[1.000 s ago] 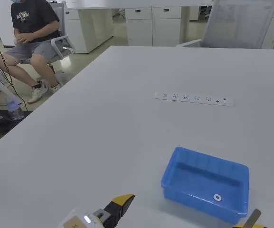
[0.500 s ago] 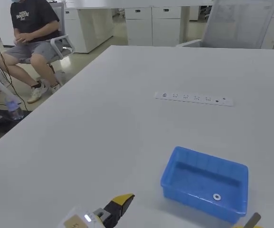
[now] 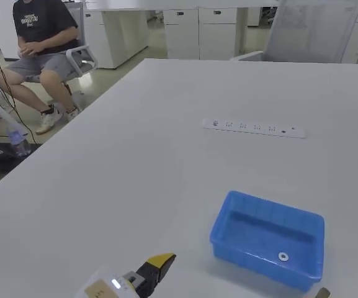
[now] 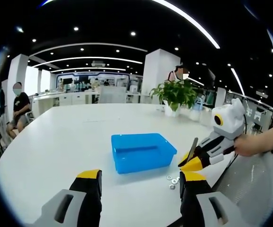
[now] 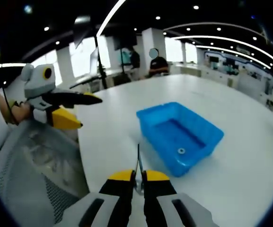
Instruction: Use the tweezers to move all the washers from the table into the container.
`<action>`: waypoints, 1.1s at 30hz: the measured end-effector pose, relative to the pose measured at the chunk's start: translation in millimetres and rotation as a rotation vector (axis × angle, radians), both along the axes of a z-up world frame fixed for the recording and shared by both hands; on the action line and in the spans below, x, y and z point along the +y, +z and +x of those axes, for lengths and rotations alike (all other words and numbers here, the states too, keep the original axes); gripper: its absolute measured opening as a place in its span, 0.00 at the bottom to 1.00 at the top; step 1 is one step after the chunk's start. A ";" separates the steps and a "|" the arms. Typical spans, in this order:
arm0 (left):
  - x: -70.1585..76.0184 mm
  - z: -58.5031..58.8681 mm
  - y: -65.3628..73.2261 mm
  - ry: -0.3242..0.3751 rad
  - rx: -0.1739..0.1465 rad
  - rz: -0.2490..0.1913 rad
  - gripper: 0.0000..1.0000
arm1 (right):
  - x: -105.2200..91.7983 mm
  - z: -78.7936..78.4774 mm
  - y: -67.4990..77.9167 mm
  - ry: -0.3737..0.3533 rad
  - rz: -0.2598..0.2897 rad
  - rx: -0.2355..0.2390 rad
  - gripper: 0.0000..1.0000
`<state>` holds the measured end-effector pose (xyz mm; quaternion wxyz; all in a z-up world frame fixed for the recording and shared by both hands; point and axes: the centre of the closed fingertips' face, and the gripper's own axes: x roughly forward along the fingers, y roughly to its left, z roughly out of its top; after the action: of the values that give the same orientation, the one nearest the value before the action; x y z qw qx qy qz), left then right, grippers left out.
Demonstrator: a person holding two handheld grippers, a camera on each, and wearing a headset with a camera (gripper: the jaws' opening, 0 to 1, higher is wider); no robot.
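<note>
Fingers (image 5: 121,177) of the right gripper (image 5: 136,176) clamp the tweezers (image 5: 138,163); the left gripper (image 4: 141,175) gapes. Ahead of both, the blue container (image 5: 193,124) holds one washer (image 5: 180,151).

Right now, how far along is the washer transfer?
Done: one washer lies in the blue container. In hand: right gripper shut on the tweezers; left gripper open, empty. Left: a few washers on the table beside the container.

No legible text anywhere. White chest print on the black T-shirt (image 3: 37,20) is too small to read. Small markings on the white power strip (image 3: 253,129) are unreadable too.
</note>
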<state>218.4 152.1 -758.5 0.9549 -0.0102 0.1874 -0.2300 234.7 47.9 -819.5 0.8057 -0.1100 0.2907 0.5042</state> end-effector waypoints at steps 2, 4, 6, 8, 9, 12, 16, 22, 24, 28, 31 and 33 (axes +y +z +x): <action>0.7 0.1 -0.7 0.000 0.000 0.000 0.67 | -0.4 -0.6 -0.3 0.008 -0.010 -0.010 0.04; 1.6 0.2 -1.6 -0.001 0.001 0.002 0.67 | 0.4 -2.2 -0.5 0.020 -0.022 -0.021 0.04; 1.7 0.1 -2.3 -0.003 0.002 0.003 0.67 | 1.5 -3.8 -0.8 0.039 -0.041 -0.040 0.04; 1.6 0.1 -2.5 -0.004 0.003 0.004 0.66 | 3.8 -6.1 -0.9 0.069 -0.069 -0.071 0.04; 1.5 0.1 -2.6 -0.004 0.004 0.005 0.66 | 5.3 -7.3 -1.1 0.085 -0.086 -0.087 0.04; 0.7 -0.1 -2.6 -0.005 0.007 0.008 0.66 | 8.3 -9.2 -1.4 0.111 -0.105 -0.110 0.04; 1.6 -0.1 -3.5 -0.005 0.007 0.009 0.66 | 8.2 -10.1 -1.3 0.130 -0.121 -0.130 0.03; 1.1 -0.3 -3.6 -0.007 0.007 0.011 0.66 | 6.9 -9.5 -1.0 0.128 -0.121 -0.135 0.03; 0.5 -0.4 -3.2 -0.007 0.007 0.010 0.66 | 7.4 -9.9 -1.0 0.133 -0.123 -0.139 0.03; -0.4 -0.6 -2.8 -0.008 0.007 0.012 0.66 | 7.9 -10.2 -1.0 0.137 -0.126 -0.143 0.03; -1.0 -0.6 -2.1 -0.007 0.006 0.012 0.66 | 7.5 -9.9 -0.9 0.134 -0.124 -0.143 0.03; -1.5 -0.7 -1.6 -0.008 0.006 0.012 0.66 | 7.3 -9.5 -0.8 0.132 -0.122 -0.140 0.03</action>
<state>217.7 150.6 -760.2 0.9535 -0.0045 0.1918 -0.2324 225.2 55.2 -820.3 0.7809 -0.2128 0.2558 0.5286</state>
